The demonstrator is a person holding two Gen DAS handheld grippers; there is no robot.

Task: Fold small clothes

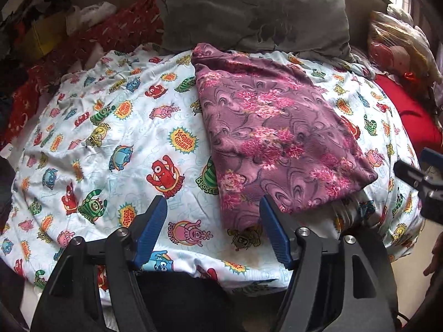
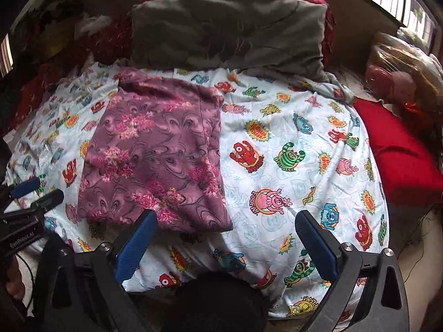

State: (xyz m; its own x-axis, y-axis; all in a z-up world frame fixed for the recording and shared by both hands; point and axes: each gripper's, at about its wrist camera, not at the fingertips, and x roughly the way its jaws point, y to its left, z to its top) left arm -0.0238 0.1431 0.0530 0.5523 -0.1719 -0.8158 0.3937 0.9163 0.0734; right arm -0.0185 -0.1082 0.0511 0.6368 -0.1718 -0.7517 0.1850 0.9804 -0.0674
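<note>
A purple garment with pink flowers [image 1: 277,135] lies folded flat in a long rectangle on the cartoon-print bed sheet [image 1: 110,144]. It also shows in the right wrist view [image 2: 157,160]. My left gripper [image 1: 213,207] is open and empty, just above the sheet at the garment's near left corner. My right gripper [image 2: 227,218] is open and empty, at the garment's near right corner. Each gripper shows at the edge of the other's view: the right one [image 1: 418,182] and the left one [image 2: 36,196].
A grey pillow [image 1: 249,13] lies at the head of the bed behind the garment. A red cushion [image 2: 398,152] lies at the right edge. Plastic-wrapped bundles [image 2: 398,63] are stacked at far right. Red patterned cloth and clutter [image 1: 55,33] sit at far left.
</note>
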